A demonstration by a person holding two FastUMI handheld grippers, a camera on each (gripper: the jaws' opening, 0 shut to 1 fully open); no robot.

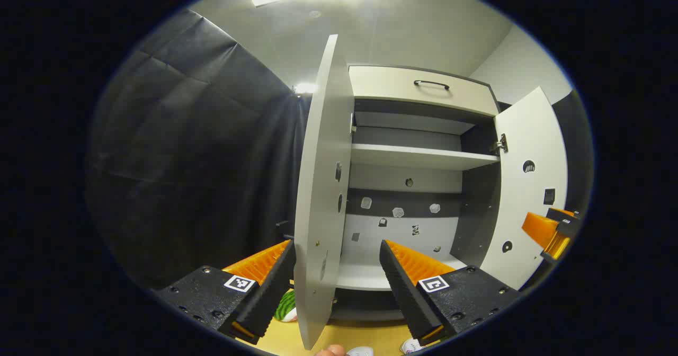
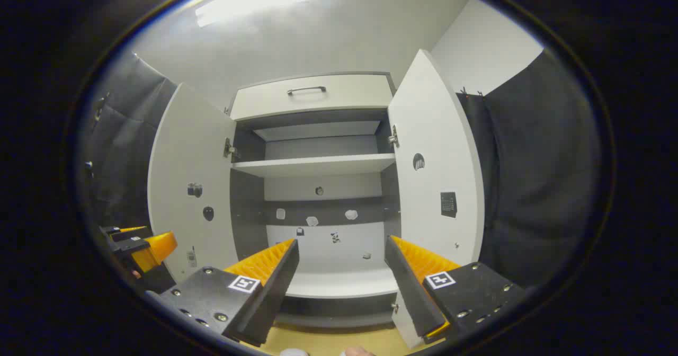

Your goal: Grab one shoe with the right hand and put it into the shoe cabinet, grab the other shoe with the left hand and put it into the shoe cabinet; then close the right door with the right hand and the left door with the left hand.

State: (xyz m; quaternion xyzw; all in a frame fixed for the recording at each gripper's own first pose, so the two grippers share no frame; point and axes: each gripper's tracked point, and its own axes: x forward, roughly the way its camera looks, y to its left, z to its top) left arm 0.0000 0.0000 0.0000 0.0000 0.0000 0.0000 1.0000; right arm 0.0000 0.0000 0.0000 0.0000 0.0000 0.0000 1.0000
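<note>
The shoe cabinet [image 2: 318, 186] is standing with both doors open and its shelves are showing bare. The left gripper [image 1: 336, 271] is holding its fingers apart, one on each side of the left door [image 1: 318, 197]. The right gripper [image 2: 341, 271] is also keeping its fingers apart, near the right door [image 2: 434, 176]. A green shoe [image 1: 286, 305] is lying low beside the left door.

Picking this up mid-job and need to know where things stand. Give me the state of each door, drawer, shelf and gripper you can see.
left door: open, swung out
right door: open, swung out
top drawer: closed
upper shelf: bare
bottom shelf: no shoe on the part that shows
left gripper: open, fingers either side of the left door's edge, holding nothing
right gripper: open, holding nothing
</note>
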